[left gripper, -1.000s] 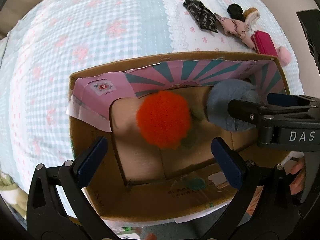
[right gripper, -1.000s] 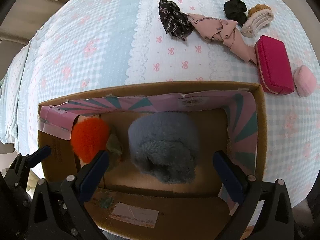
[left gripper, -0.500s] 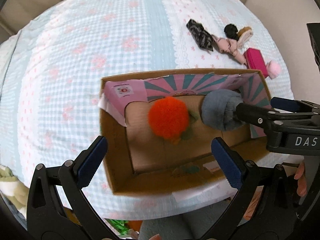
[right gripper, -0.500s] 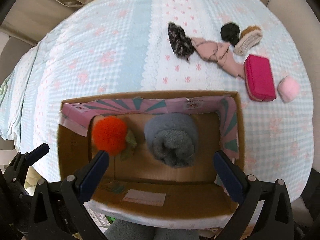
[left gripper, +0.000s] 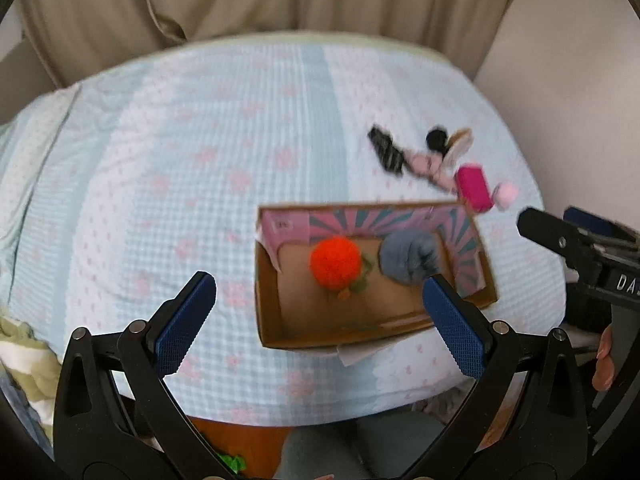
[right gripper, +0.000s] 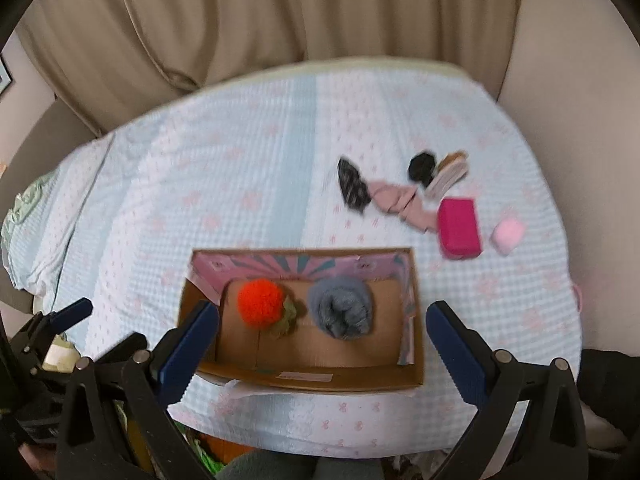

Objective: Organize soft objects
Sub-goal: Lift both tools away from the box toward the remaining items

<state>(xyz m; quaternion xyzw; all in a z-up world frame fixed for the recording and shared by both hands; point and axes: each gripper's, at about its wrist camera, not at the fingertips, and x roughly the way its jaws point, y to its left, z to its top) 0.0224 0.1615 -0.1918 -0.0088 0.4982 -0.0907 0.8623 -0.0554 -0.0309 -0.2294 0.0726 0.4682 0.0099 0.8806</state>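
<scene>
An open cardboard box [right gripper: 416,364] sits near the front edge of the bed and also shows in the left wrist view [left gripper: 266,320]. Inside it lie an orange pom-pom [right gripper: 260,302] [left gripper: 335,263] and a grey fluffy roll [right gripper: 340,306] [left gripper: 408,256]. My left gripper [left gripper: 316,320] is open and empty, above and in front of the box. My right gripper [right gripper: 320,336] is open and empty, above the box's front. Loose on the bed at the right lie a dark patterned cloth [right gripper: 352,186], a pink cloth [right gripper: 396,202], a black scrunchie [right gripper: 421,166], a beige hair claw [right gripper: 450,172], a magenta pouch [right gripper: 458,228] and a pink puff [right gripper: 508,234].
The bed has a light blue checked cover [right gripper: 240,184] with pink bows. A beige curtain [right gripper: 280,20] hangs behind it. A green and white cloth [left gripper: 24,356] lies at the lower left. The right gripper's body [left gripper: 580,248] shows at the right edge of the left wrist view.
Both grippers have pulled up and back from the box, which now looks much smaller. The orange pom-pom and grey roll stay in the box. Both grippers stay open.
</scene>
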